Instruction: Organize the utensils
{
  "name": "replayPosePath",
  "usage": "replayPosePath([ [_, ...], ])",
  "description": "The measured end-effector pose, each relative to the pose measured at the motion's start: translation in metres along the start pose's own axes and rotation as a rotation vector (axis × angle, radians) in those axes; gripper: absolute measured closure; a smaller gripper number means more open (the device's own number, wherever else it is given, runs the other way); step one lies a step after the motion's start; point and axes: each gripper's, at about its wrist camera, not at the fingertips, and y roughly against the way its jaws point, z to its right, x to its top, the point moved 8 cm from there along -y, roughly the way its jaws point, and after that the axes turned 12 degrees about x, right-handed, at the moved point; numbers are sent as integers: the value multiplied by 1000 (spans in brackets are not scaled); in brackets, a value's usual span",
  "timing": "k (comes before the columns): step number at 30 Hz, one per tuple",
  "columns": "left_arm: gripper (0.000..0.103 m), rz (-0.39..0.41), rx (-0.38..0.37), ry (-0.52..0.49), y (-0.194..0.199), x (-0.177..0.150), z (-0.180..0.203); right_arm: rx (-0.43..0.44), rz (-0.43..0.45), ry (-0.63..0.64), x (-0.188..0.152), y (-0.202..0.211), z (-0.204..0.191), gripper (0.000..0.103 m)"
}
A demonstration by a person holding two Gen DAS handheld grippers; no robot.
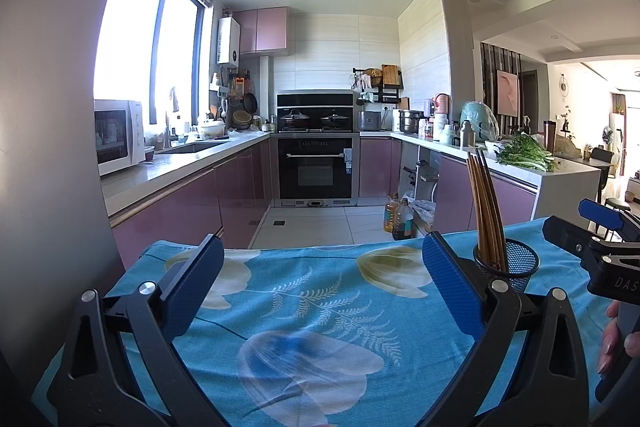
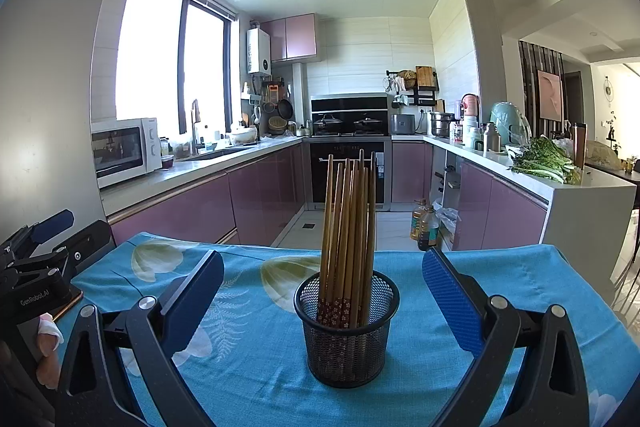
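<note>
Looking along both claws, we see the chopsticks (image 2: 347, 239) already gathered upright in the black mesh cup (image 2: 346, 331), which stands on the desk (image 2: 520, 291) under its blue flowered cloth. The right claw (image 2: 323, 293) is spread wide, its blue pads flanking the cup on either side without touching it. The left claw (image 1: 323, 283) is likewise spread and empty over bare cloth, with the cup just beyond its right pad, toward the far right of that view.

We judge the sorting close to done, since no loose chopsticks show on the cloth in either view. The risks from here are mostly about the cup. It is light and tall-loaded, and the sticks lean together well above the rim, so a sideways brush from either pad could tip it and scatter them. If we close on the cup, the mesh wall may flex or slip between the pads. The cloth is loose fabric, so dragging a claw across it could pull the cup along. The two claws also sit near each other, and they could knock together.
</note>
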Motion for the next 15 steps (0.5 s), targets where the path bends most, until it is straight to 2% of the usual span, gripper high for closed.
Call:
replayPosePath([
  [15, 5, -1, -1, -3, 1, -1, 1, -2, 2, -3, 1, 2, -1, 7],
])
